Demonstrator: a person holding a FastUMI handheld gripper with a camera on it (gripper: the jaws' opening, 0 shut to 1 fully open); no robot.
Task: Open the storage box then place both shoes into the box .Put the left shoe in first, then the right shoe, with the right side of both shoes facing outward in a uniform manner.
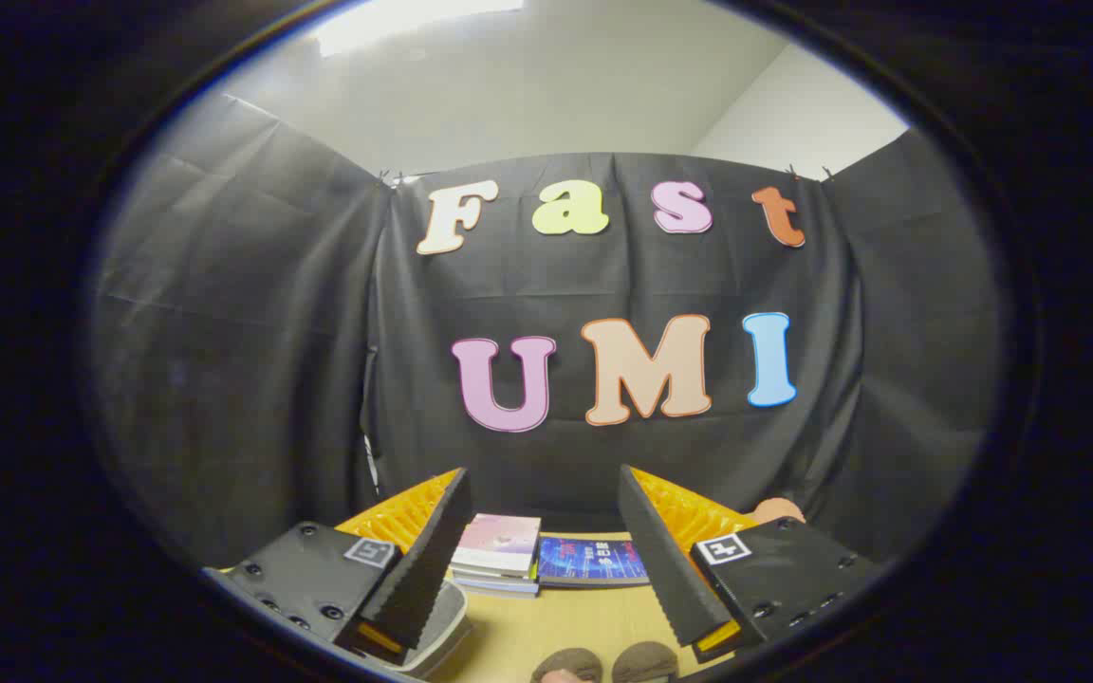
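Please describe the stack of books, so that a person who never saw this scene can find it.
On the wooden table, beyond the open gripper, lies a stack of books beside a flat blue book. It is the only pile, topped by a pale pink cover.

Gripper: fingers black with a fine ribbed face, orange ridged backing behind them, yellow strip at each base; they stand apart, nothing between. Black mounts carry small white squares with black marks. Table pale yellowish wood. Stack of books, top cover pink fading to white, page edges white with blue bands. Flat book dark blue with red and pale print. Two brownish-grey rounded shoe tips. Wall cloth black, creased.
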